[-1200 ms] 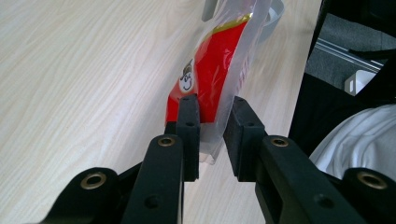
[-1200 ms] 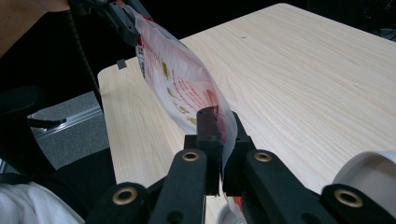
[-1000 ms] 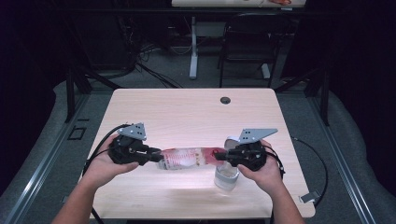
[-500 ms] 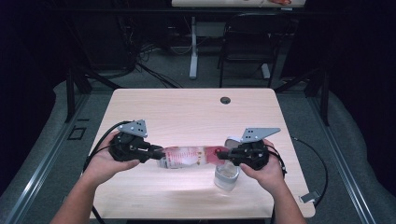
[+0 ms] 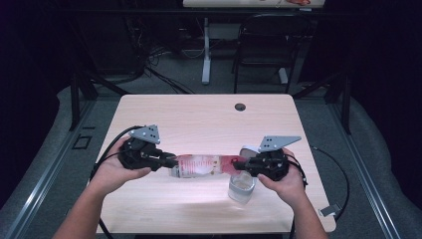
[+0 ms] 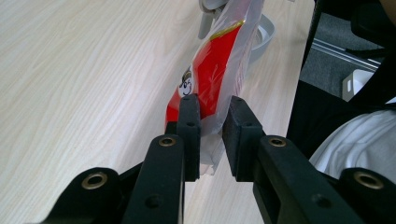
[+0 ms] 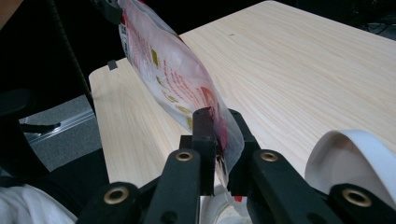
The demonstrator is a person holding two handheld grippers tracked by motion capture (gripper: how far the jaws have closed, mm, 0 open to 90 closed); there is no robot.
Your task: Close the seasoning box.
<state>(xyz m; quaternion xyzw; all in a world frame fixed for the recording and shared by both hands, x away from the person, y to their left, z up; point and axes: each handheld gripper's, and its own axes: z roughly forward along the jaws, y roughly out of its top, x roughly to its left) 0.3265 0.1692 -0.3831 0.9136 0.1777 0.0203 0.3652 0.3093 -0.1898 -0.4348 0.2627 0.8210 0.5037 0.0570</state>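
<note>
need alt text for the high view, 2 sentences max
A person stretches a red and clear snack bag level above a light wooden table, the left gripper on one end and the right gripper on the other. A clear container stands on the table under the bag's right end.

The high view looks forward and down from above the near edge of the tabletop (image 5: pixel 199 114). Each gripper view rides close behind its own fingers, facing along the red-and-clear packet (image 6: pixel 212 74), seemingly shared by all three.
</note>
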